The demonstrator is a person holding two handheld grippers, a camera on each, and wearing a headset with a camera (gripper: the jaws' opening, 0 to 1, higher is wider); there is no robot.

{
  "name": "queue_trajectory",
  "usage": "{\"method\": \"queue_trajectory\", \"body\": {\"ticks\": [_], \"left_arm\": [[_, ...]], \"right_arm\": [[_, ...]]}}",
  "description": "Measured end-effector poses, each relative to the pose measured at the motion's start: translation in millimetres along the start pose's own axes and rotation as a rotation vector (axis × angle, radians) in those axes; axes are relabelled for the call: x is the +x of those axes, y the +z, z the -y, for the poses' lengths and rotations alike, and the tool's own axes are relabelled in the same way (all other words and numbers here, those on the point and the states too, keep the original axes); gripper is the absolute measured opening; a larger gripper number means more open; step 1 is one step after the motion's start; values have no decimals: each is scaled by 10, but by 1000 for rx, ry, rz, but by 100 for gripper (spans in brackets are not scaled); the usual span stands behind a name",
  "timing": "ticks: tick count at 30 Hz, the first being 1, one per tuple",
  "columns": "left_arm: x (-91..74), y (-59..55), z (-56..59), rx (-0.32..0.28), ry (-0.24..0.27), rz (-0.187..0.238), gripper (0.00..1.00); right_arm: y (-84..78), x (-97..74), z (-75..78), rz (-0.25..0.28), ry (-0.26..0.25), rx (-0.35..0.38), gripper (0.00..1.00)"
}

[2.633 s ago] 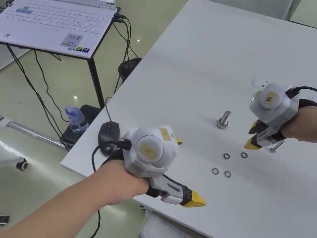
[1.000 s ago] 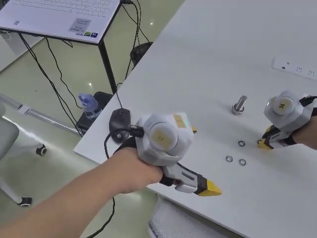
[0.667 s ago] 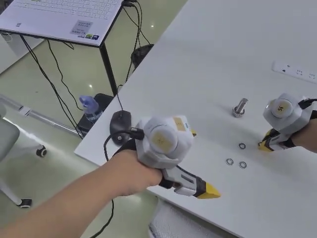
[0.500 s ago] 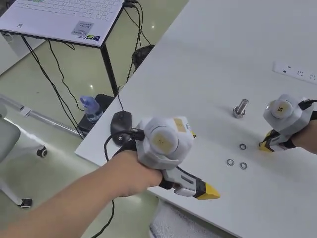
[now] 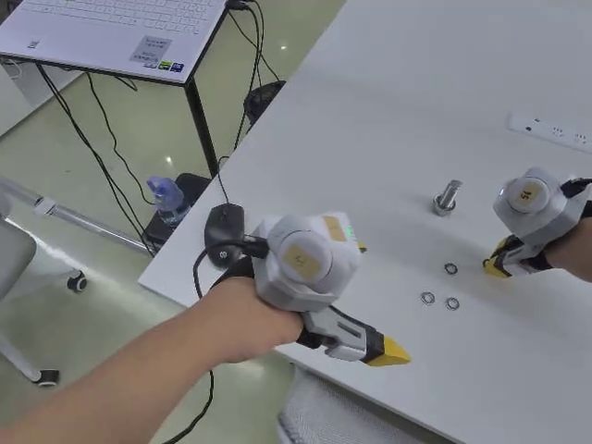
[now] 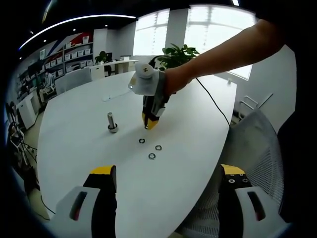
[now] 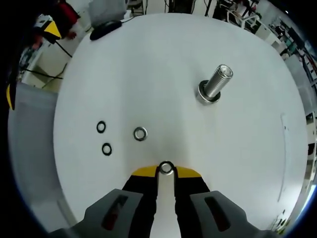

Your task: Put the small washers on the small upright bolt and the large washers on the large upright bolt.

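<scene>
- The right gripper (image 7: pixel 166 173) has its yellow tips drawn almost together, pinching a washer (image 7: pixel 166 168) between them, low over the white table (image 7: pixel 163 54).
- Three loose washers (image 7: pixel 140 133) lie flat on the table just beside those tips.
- The upright bolt (image 7: pixel 214 85) stands head-down farther out, apart from the washers.
- The left gripper (image 6: pixel 168 171) has its jaws spread wide with nothing between them. It is held at the table's near edge, well apart from the washers.
- A power strip (image 5: pixel 555 132) lies beyond the bolt.

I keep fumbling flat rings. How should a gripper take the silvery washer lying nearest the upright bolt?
Take the washer by its thin outer edge, coming steeply from above with the jaws spread across its width. It lies flat on the table, so likely only that edge offers a hold; keep the tips low.
</scene>
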State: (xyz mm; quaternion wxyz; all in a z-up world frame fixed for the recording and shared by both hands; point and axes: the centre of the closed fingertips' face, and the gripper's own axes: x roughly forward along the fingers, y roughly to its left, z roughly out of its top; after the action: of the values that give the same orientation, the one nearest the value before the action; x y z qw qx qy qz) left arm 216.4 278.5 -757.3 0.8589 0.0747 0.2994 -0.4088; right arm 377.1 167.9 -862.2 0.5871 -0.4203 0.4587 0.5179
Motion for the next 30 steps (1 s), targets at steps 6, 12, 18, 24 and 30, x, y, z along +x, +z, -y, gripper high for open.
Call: {"method": "queue_trajectory", "body": {"ticks": [6,12,18,24,30], "left_arm": [[43,7,-14,-9,12,17,85],[106,-22,-12,-1,15,17,88],[157,7,-41,10,19,14,90],[172,1,-77,7,28,13,91],[178,-42,-104,0,40,2,93]], "right_arm": [[-76,-127,13,-4,-6,19,12],[-188,-278,7,8,-7,40,12],[-288,-396,17,26,-9,73,12],[-472,-489,52,17,-12,86,12],[-642,-549,127,3,-19,98,12]]}}
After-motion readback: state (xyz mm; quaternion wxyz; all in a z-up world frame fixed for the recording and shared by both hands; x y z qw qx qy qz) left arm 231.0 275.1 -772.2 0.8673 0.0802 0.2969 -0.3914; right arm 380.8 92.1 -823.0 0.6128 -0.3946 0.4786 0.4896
